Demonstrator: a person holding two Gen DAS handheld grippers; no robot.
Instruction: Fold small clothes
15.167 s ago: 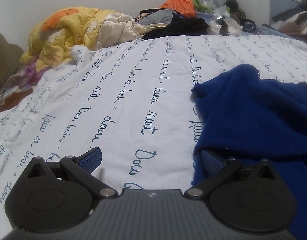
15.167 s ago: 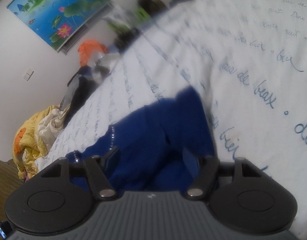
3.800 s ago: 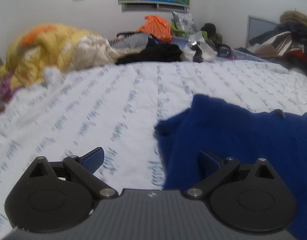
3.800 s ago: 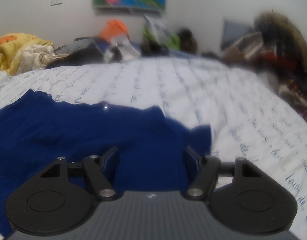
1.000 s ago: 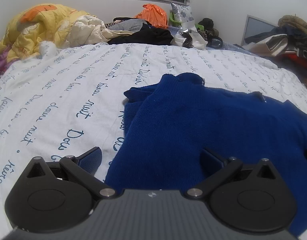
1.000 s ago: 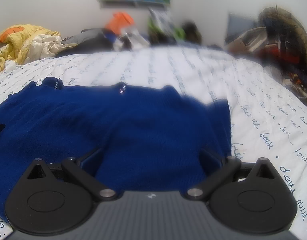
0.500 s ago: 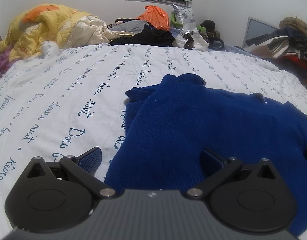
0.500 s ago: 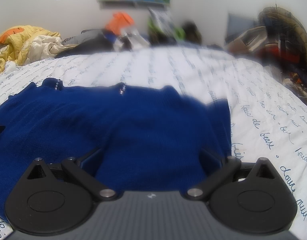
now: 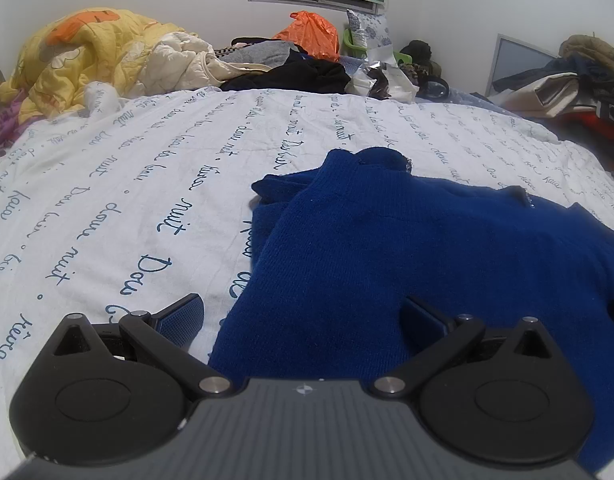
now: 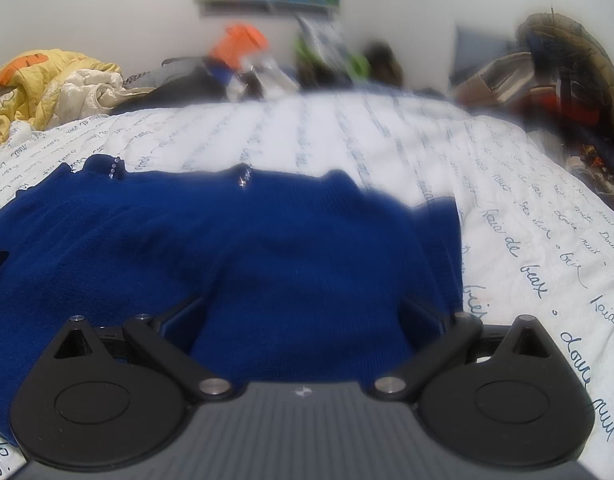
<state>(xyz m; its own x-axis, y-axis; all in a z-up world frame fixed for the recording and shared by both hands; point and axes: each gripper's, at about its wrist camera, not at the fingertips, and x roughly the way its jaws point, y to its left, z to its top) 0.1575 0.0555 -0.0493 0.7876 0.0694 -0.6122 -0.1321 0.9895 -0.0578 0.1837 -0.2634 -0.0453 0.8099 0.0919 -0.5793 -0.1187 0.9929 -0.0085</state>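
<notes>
- Two tongs sit nearest the cameras, both spread wide and gripping nothing: the left tongs point(image 9: 303, 316) straddle the near left edge of the garment, with the left finger over bare sheet; the right tongs point(image 10: 303, 316) hover over the near right portion of the garment.
- One blue sweater point(image 9: 427, 248) lies on the bed sheet point(image 9: 107, 200), directly ahead of both tongs. It lies spread wide and fairly flat.
- Fold status, as a judgement: a narrow layer shows along the left side, under the main panel, which suggests a sleeve or side edge tucked in. The right side point(image 10: 447, 232) also ends in a straight vertical edge. The main body fold, bottom hem toward collar, appears not yet done.
- Remaining work, as a judgement: grasp the near hem at both corners, carry it toward the collar point(image 9: 383, 156), then flatten.
- Edges: the near hem passes beneath both tongs and is partly hidden by them. The collar edge, with small shiny beads, marks the far limit of the garment.
- Open room: bare sheet extends well to the left, to the right, and beyond the collar. Nothing obstructs a forward fold.
- Far boundary: a yellow quilt point(image 9: 79, 56), dark clothes point(image 9: 295, 74) and an orange bag point(image 9: 311, 34) are piled at the far end of the bed, well apart from the garment.
</notes>
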